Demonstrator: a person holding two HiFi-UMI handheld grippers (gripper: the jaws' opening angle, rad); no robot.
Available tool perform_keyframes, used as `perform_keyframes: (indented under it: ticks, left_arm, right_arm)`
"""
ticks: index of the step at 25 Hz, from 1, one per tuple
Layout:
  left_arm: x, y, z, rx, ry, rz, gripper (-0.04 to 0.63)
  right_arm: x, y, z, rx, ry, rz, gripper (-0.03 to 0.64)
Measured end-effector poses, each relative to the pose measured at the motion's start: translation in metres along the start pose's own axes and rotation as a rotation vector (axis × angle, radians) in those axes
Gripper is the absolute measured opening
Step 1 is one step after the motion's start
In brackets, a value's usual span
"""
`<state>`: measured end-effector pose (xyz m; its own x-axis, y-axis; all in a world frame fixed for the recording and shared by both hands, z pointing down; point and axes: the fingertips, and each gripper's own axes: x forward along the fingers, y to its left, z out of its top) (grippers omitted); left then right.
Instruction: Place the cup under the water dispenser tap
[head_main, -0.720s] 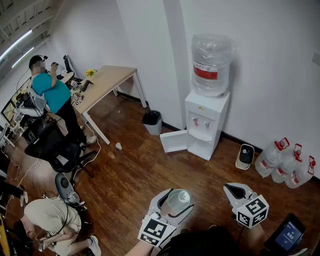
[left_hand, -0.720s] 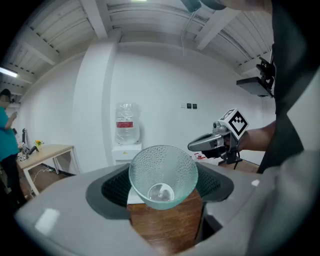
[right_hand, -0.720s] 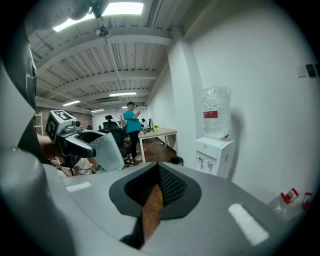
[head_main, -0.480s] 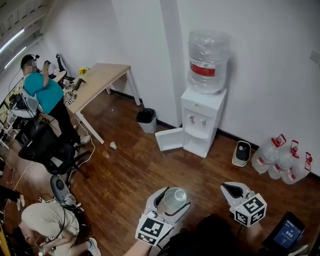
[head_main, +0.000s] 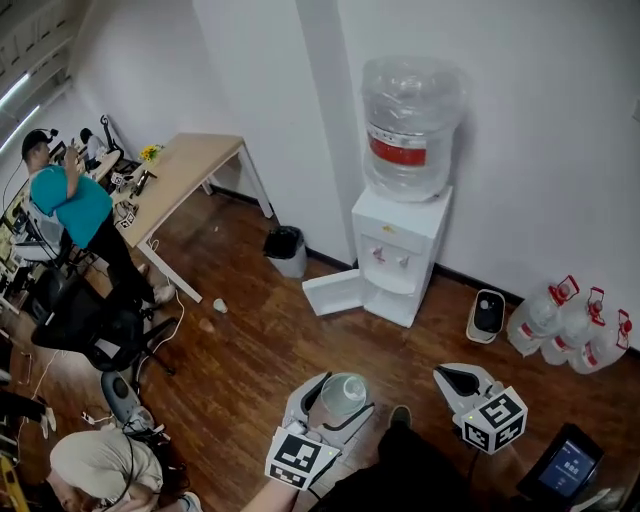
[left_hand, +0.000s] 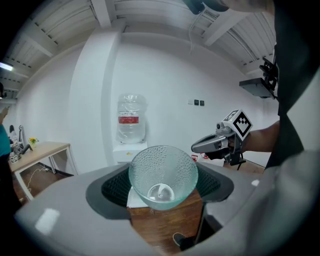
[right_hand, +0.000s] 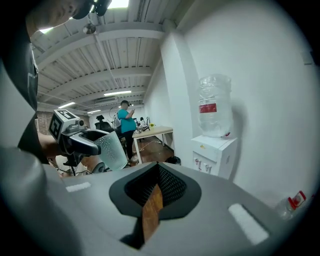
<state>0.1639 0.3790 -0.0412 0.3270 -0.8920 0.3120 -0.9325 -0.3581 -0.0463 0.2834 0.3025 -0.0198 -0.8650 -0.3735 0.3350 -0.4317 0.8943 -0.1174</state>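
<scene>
Left gripper (head_main: 338, 402), low in the head view, is clamped on a clear textured glass cup (head_main: 343, 390), which stands upright between its jaws with the mouth facing up. The right gripper (head_main: 452, 378) hangs just to its right, apart from the cup. Both are well short of the white water dispenser (head_main: 400, 250), which stands against the wall with a large water bottle (head_main: 412, 120) on top and its lower door (head_main: 335, 292) swung open over the wooden floor (head_main: 250, 350). A black waste bin (head_main: 287, 248) sits left of the dispenser and spare water jugs (head_main: 570, 335) lie at the wall to its right. A person in a teal shirt (head_main: 68, 198) stands by a wooden desk (head_main: 185, 170) at far left. In the left gripper view, the two jaws of the left gripper (left_hand: 162, 192) press on opposite sides of the cup (left_hand: 162, 167), which looks empty. The dispenser (left_hand: 131, 150) stands beyond it, and the right gripper (left_hand: 215, 144) shows to the right. In the right gripper view, the right gripper (right_hand: 152, 200) has its jaws drawn nearly together with nothing between them; only a thin strip of floor shows in the gap. The left gripper (right_hand: 82, 141) carries the cup (right_hand: 112, 152) off to the left, and the dispenser (right_hand: 212, 155) stands ahead to the right.
</scene>
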Motion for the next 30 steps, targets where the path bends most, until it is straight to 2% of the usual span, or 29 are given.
perform_keyframes:
  ticks: [12, 22, 27, 30]
  left_arm:
    - [0.126, 0.076, 0.038, -0.022, 0.045, 0.025, 0.383]
    - [0.183, 0.126, 0.036, -0.049, 0.082, -0.023, 0.382]
    - [0.205, 0.163, 0.032, -0.03, 0.093, -0.07, 0.383]
    - [0.221, 0.193, 0.029, -0.013, 0.094, -0.097, 0.383]
  right_arm:
    - [0.057, -0.118, 0.038, 0.01, -0.003, 0.026, 0.002]
    - [0.107, -0.155, 0.054, 0.029, 0.017, 0.011, 0.002]
    - [0.141, -0.166, 0.068, 0.038, 0.002, -0.051, 0.002]
    - [0.168, -0.169, 0.083, 0.021, 0.002, -0.057, 0.002]
